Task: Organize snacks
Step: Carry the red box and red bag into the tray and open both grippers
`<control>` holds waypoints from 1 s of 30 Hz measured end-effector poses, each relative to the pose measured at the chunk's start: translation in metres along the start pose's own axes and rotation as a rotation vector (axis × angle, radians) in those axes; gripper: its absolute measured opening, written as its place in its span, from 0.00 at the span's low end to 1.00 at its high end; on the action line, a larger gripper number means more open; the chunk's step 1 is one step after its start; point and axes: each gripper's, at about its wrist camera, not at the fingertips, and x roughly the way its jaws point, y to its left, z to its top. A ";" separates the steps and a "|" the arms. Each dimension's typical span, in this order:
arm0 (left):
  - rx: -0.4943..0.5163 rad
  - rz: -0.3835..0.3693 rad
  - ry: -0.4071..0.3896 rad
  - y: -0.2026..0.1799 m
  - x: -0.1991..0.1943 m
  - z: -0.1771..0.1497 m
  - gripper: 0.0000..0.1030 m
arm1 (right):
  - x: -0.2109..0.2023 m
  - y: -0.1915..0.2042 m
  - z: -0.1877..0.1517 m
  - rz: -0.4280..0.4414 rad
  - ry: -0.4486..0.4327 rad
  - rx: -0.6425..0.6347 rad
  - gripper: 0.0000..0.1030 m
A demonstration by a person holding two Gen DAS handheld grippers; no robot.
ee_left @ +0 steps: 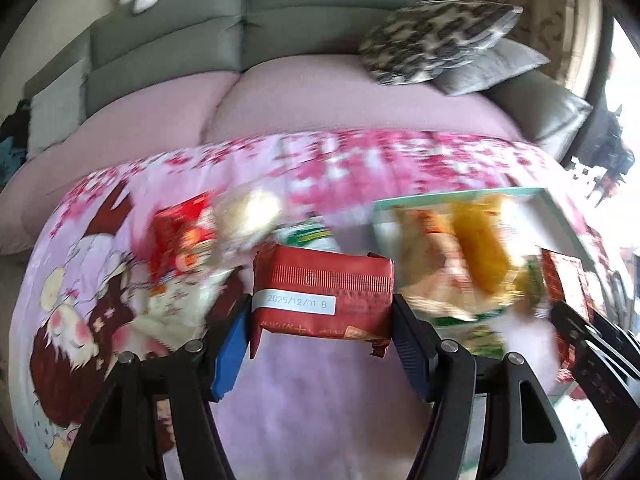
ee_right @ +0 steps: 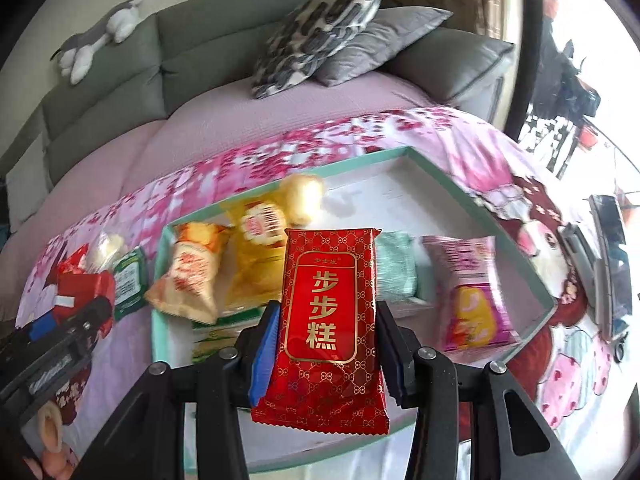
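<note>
Red snack packet [ee_right: 330, 320] with gold characters, upright, clamped by its sides in the right gripper [ee_right: 326, 356], above the near part of the mint-rimmed box [ee_right: 476, 196]. Inside the box: orange-and-white bag [ee_right: 192, 272], yellow packet [ee_right: 256, 256], mint packet [ee_right: 394, 268], pink packet [ee_right: 472, 300]. Dark red packet [ee_left: 322, 294] with a white date label, crosswise, gripped at both ends in the left gripper [ee_left: 320, 320], over the floral cloth [ee_left: 360, 160]. Loose snacks [ee_left: 184, 236] left of the box. Beyond, grey sofa [ee_left: 168, 48], patterned cushion [ee_left: 432, 40].
</note>
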 end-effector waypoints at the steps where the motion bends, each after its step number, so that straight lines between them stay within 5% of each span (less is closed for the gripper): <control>1: 0.018 -0.021 -0.004 -0.008 -0.002 0.000 0.66 | 0.000 -0.005 0.000 -0.006 -0.001 0.009 0.46; 11: 0.115 -0.152 -0.004 -0.075 -0.005 -0.002 0.66 | -0.005 -0.038 0.007 -0.024 -0.027 0.055 0.47; 30: 0.142 -0.178 0.023 -0.109 0.019 0.007 0.66 | 0.010 -0.058 0.013 -0.024 -0.025 0.095 0.48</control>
